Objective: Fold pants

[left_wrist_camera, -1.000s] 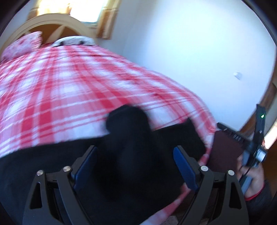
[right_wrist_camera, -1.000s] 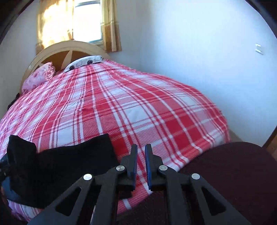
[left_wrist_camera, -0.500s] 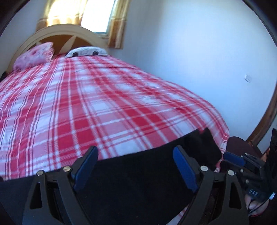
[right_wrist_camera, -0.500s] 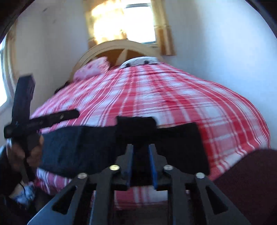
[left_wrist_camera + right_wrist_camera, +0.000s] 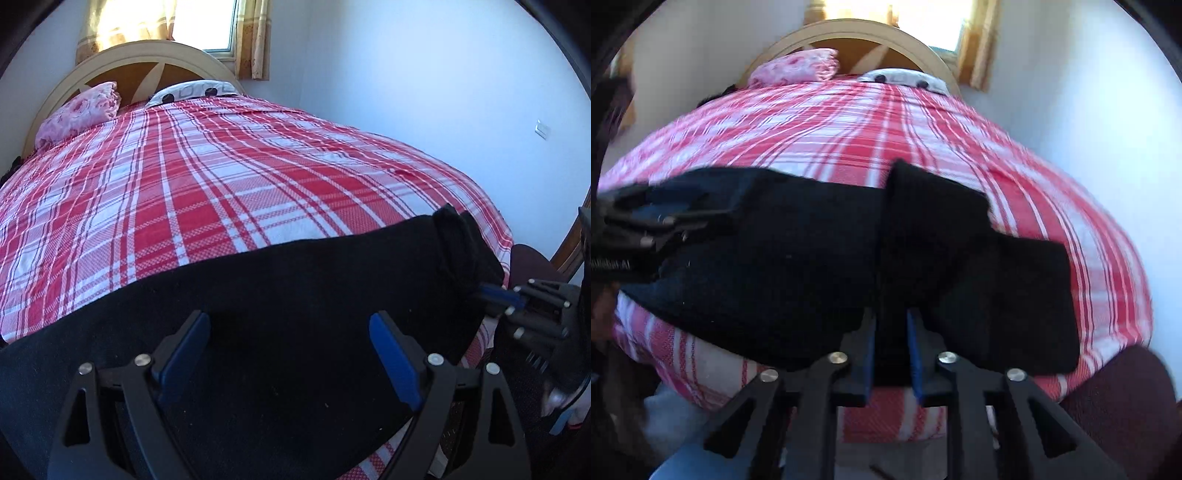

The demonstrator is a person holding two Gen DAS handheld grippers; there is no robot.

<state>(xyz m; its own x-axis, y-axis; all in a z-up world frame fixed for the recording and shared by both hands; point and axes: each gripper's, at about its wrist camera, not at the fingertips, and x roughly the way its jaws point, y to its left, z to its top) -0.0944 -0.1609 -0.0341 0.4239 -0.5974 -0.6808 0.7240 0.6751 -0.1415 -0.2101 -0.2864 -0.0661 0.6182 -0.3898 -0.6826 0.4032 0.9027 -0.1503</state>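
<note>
The right claw point(image 5: 891, 332) is clamped on a raised fold of the black pants point(image 5: 798, 266); its jaws have just been closing, with the cloth pinched between the blue pads. The left claw point(image 5: 290, 338) stands wide apart, hovering over the dark fabric with nothing pressed between its pads. The pants lie spread across the near edge of the bed point(image 5: 207, 184), on its red plaid cover, directly beneath and ahead of both claws.
</note>
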